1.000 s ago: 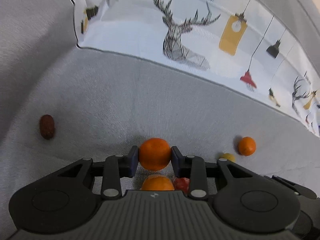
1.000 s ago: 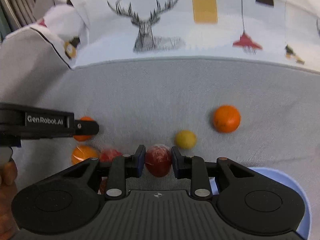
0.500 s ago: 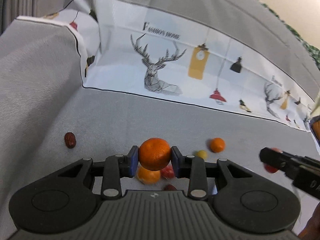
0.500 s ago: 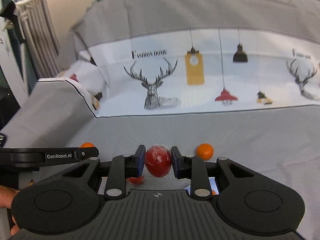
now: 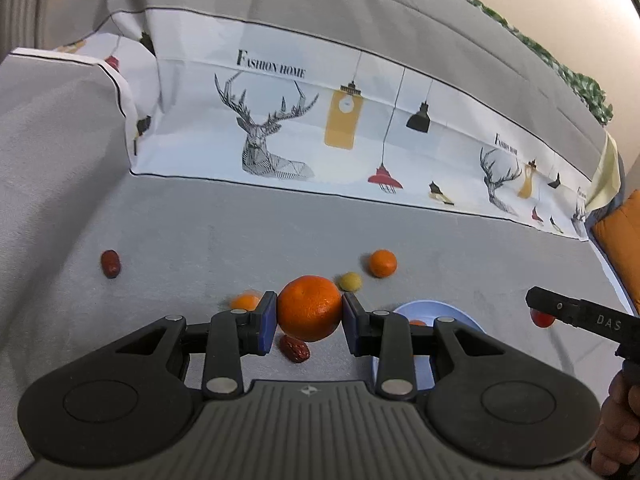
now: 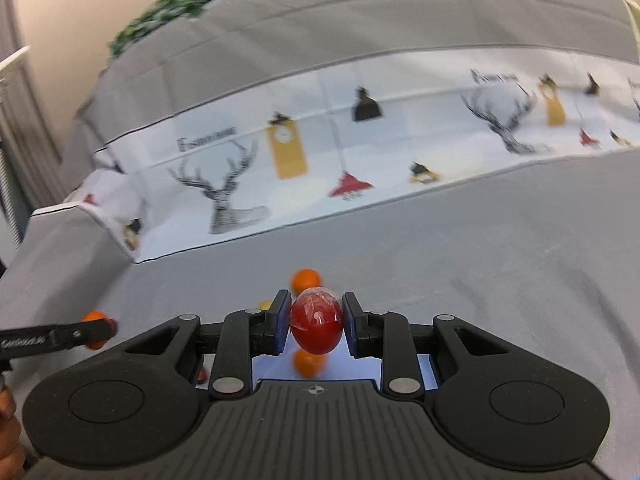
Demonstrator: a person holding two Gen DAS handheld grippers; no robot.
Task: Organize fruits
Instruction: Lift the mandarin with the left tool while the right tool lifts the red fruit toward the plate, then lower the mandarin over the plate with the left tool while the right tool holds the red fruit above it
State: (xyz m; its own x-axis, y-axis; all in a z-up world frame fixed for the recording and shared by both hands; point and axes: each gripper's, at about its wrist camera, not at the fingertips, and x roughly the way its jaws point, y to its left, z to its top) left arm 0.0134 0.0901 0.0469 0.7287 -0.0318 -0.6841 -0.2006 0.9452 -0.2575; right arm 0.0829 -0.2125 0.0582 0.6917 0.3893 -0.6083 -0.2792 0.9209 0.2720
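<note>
My left gripper (image 5: 309, 309) is shut on a large orange (image 5: 310, 307) and holds it above the grey sofa seat. My right gripper (image 6: 316, 324) is shut on a red wrapped fruit (image 6: 316, 326), held above a light blue plate (image 6: 360, 364) that has a small orange (image 6: 308, 362) in it. The plate (image 5: 460, 312) also shows in the left wrist view, to the right of my left gripper. On the seat lie a small orange (image 5: 383, 263), a yellow fruit (image 5: 351, 281), another orange (image 5: 245, 301) and two red dates (image 5: 295, 349) (image 5: 110, 263).
A printed deer-pattern cloth (image 5: 280, 132) covers the sofa back. An orange cushion (image 5: 620, 240) sits at the far right. The right gripper's finger (image 5: 580, 316) reaches in at the right of the left wrist view; the left gripper's finger (image 6: 56, 336) shows at the left of the right wrist view.
Both grippers have lifted away from the seat with their fruits still held. The right gripper has moved right, over the blue plate. The fruits on the seat look farther away.
</note>
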